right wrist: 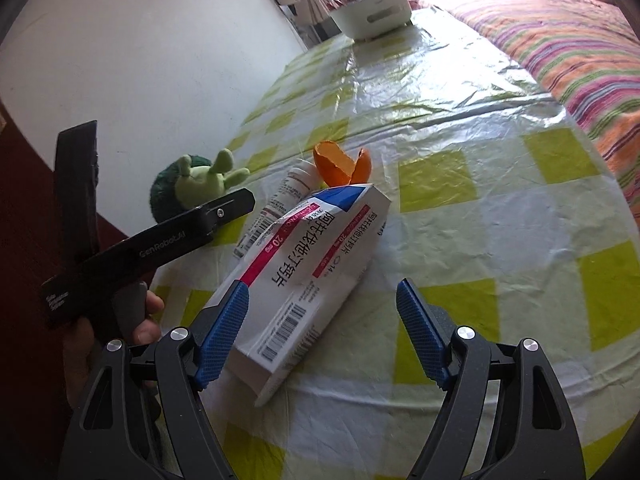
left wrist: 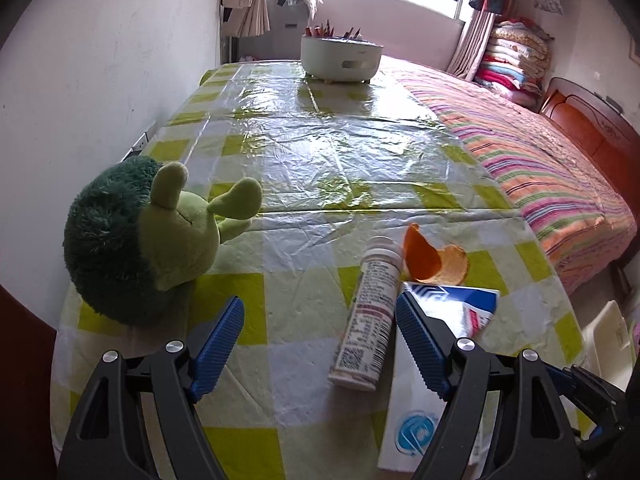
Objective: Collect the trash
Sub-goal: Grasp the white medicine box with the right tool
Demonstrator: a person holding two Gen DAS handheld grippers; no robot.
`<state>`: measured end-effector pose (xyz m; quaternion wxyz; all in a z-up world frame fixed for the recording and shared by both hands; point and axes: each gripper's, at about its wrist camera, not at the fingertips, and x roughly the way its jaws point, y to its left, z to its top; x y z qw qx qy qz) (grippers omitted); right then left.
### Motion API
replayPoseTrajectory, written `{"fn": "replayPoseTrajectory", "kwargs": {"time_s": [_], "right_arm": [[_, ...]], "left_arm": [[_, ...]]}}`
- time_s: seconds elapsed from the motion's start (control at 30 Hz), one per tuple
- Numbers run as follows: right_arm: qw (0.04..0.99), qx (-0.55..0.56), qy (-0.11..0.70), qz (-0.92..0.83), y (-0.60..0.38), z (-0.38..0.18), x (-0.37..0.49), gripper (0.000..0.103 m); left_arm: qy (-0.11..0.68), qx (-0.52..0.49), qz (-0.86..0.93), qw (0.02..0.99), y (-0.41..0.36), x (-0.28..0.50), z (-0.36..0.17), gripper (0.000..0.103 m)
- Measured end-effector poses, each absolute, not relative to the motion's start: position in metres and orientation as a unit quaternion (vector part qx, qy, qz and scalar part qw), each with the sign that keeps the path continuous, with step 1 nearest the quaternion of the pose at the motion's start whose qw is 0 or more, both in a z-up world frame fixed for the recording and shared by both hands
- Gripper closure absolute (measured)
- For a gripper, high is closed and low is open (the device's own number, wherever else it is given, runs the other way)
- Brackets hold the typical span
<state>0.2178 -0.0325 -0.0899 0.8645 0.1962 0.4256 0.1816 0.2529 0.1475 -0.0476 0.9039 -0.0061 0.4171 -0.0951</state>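
Note:
A white medicine box (right wrist: 304, 276) with red and blue print lies on the checked tablecloth; it also shows in the left wrist view (left wrist: 424, 380). A white tablet tube (left wrist: 370, 320) lies beside it, also in the right wrist view (right wrist: 276, 208). An orange peel (left wrist: 434, 258) sits just beyond them, also in the right wrist view (right wrist: 342, 162). My left gripper (left wrist: 320, 344) is open, with the tube between its fingers near the right finger. My right gripper (right wrist: 322, 332) is open, low over the near end of the box.
A green plush toy (left wrist: 136, 236) sits at the table's left by the wall. A white caddy of pencils (left wrist: 340, 56) stands at the far end. A striped bed (left wrist: 540, 160) runs along the right. The left gripper's body (right wrist: 160, 248) shows at the left.

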Motion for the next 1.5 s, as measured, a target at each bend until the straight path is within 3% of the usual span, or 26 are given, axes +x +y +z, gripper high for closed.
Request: {"fn": "replayPoseTrajectory", "kwargs": {"time_s": [0.6, 0.67, 0.97, 1.0, 1.03, 1.13, 1.33, 1.5], "right_arm": [[0.836, 0.231, 0.455, 0.202, 0.006, -0.095, 0.251, 0.020], [0.835, 0.233, 0.451, 0.210, 0.006, -0.096, 0.251, 0.030], [0.841, 0.236, 0.434, 0.222, -0.017, -0.094, 0.236, 0.038], [0.840, 0.241, 0.432, 0.222, -0.024, -0.094, 0.233, 0.042], [0.840, 0.247, 0.431, 0.220, -0.031, -0.094, 0.233, 0.061], [0.841, 0.256, 0.424, 0.216, -0.051, -0.090, 0.228, 0.071], [0.839, 0.259, 0.427, 0.215, -0.066, -0.094, 0.225, 0.073], [0.798, 0.321, 0.449, 0.242, -0.074, -0.107, 0.227, 0.066]], "left_arm": [[0.450, -0.021, -0.094, 0.888, 0.151, 0.274, -0.064, 0.027], [0.452, -0.023, -0.096, 0.887, 0.150, 0.275, -0.064, 0.027], [0.461, -0.028, -0.101, 0.881, 0.146, 0.276, -0.067, 0.027], [0.461, -0.029, -0.102, 0.881, 0.146, 0.276, -0.067, 0.027], [0.463, -0.027, -0.104, 0.880, 0.144, 0.276, -0.068, 0.027], [0.465, -0.014, -0.109, 0.878, 0.136, 0.276, -0.070, 0.027], [0.467, -0.002, -0.105, 0.878, 0.125, 0.280, -0.072, 0.027], [0.475, -0.039, -0.106, 0.873, 0.129, 0.285, -0.077, 0.027]]}}
